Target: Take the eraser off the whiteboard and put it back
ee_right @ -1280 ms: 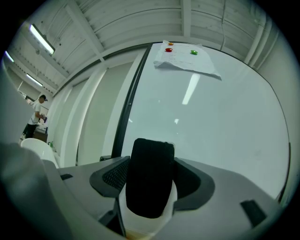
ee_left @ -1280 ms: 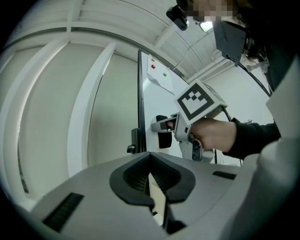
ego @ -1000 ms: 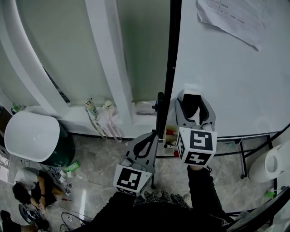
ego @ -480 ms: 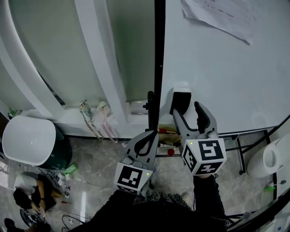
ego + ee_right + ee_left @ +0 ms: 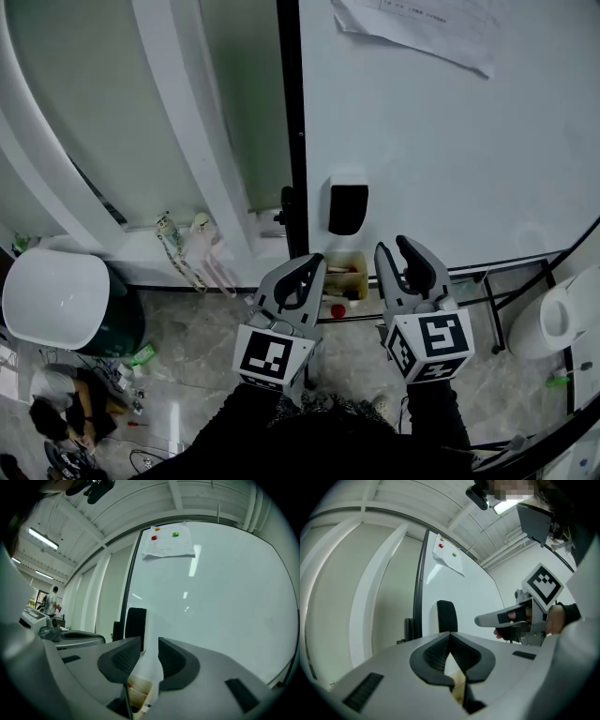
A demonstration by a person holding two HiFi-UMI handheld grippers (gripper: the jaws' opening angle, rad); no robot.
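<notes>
Head view: a black eraser (image 5: 348,208) clings to the whiteboard (image 5: 450,159), ahead of both tongs and clear of their tips, roughly in line with the gap between them. The left tongs (image 5: 314,263) are pressed together at the tips and hold nothing. The right tongs (image 5: 394,248) stand partly spread; their jaws have just been closing, and nothing lies between them.

With the eraser on the board and neither pair touching it, this could be a finished return or a removal not yet begun, and the pictures do not settle which. If the lift is still to come, all of the task remains.

Seen from the left tongs (image 5: 449,634), the eraser (image 5: 446,616) is a tall, round-cornered block, matt and dark against the glossy white board. The right tongs (image 5: 150,641) show the same slab (image 5: 135,623) beyond their left jaw. Both pairs are smooth grey plastic with ribbed black pads.

The board is slick and reflects the ceiling lights, and a thin black frame (image 5: 291,141) edges it on the side of the left tongs. Far ahead of the tongs, a creased sheet of paper (image 5: 168,543) is pinned by a red magnet (image 5: 154,537) and a green magnet (image 5: 175,534). A small pale box (image 5: 345,274) sits just beyond the tips, between the two pairs.
</notes>
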